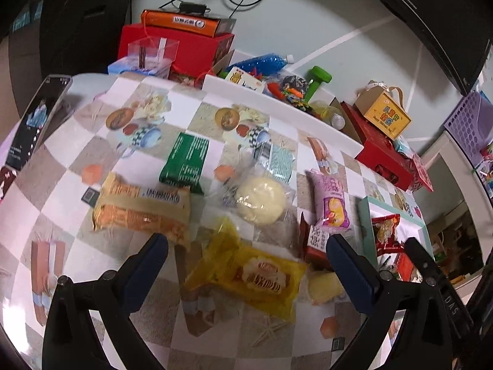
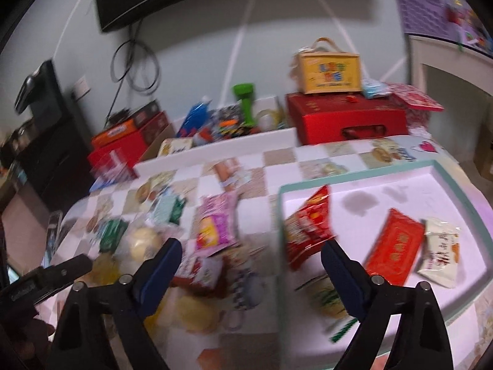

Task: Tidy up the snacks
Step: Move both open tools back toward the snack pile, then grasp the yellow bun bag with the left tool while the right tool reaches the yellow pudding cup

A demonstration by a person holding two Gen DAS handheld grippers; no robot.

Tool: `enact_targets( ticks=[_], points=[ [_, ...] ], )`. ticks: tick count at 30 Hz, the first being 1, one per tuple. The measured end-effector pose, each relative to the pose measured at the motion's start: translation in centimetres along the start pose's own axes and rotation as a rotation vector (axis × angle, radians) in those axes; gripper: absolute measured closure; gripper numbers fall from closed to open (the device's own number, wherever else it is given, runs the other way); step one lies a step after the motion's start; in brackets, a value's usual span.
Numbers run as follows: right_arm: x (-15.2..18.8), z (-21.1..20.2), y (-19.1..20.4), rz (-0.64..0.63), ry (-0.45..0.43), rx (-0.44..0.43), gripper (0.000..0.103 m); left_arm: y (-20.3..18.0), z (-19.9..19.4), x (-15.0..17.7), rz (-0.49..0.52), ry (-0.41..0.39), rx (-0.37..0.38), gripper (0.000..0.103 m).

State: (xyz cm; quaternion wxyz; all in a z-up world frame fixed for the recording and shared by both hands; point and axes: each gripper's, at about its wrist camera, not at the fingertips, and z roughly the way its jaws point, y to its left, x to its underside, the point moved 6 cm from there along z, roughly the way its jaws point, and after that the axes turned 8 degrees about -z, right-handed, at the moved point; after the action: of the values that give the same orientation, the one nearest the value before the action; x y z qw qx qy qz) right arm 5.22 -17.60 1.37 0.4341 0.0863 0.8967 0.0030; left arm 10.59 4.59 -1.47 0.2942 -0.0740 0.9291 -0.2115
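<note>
- Loose snacks lie scattered over the checked tablecloth: a green packet, a beige biscuit pack, a round pale bun in clear wrap, a pink packet and a yellow packet.
- The yellow packet lies directly between the left gripper fingers, which are spread wide and hold nothing; the biscuit pack sits just beside its left fingertip.
- A red-and-white packet and a small yellow round snack crowd against the inner side of its right finger.
- Behind the snacks, a white ledge carries clutter: red boxes, a green dumbbell and a yellow handled box.
- A phone rests at the table's far left edge, seen only from the left wrist.
- The right wrist view, which is blurred, shows the teal-rimmed tray in full; it holds a red chip bag, a flat red packet and a white packet, and a pale green-printed packet lies at its near edge.
- The right gripper hangs above the tray's left rim, fingers wide apart and empty, the chip bag near its right fingertip.
- Both grippers point forward and downward over the table, side by side.
</note>
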Motion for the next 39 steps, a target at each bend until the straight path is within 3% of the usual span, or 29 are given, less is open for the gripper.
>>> enact_targets(
  ticks=[11, 22, 28, 35, 39],
  points=[
    [4.1, 2.5, 4.8, -0.097, 0.147, -0.089, 0.029, 1.1, 1.9, 2.5, -0.02, 0.08, -0.014, 0.001],
    [6.4, 5.1, 6.4, -0.166, 0.245, -0.085, 0.03, 1.1, 4.7, 3.6, -0.052, 0.148, -0.007, 0.001],
    [6.9, 5.9, 6.7, -0.181, 0.269, -0.084, 0.032, 0.7, 5.2, 3.7, -0.037, 0.139, -0.024, 0.001],
    [6.9, 6.1, 6.3, -0.18, 0.267, -0.069, 0.048, 0.6, 5.3, 3.8, -0.025, 0.142, -0.029, 0.001],
    [6.8, 6.0, 6.1, -0.177, 0.265, -0.073, 0.058, 0.3, 5.2, 4.0, -0.015, 0.146, -0.023, 0.008]
  ],
)
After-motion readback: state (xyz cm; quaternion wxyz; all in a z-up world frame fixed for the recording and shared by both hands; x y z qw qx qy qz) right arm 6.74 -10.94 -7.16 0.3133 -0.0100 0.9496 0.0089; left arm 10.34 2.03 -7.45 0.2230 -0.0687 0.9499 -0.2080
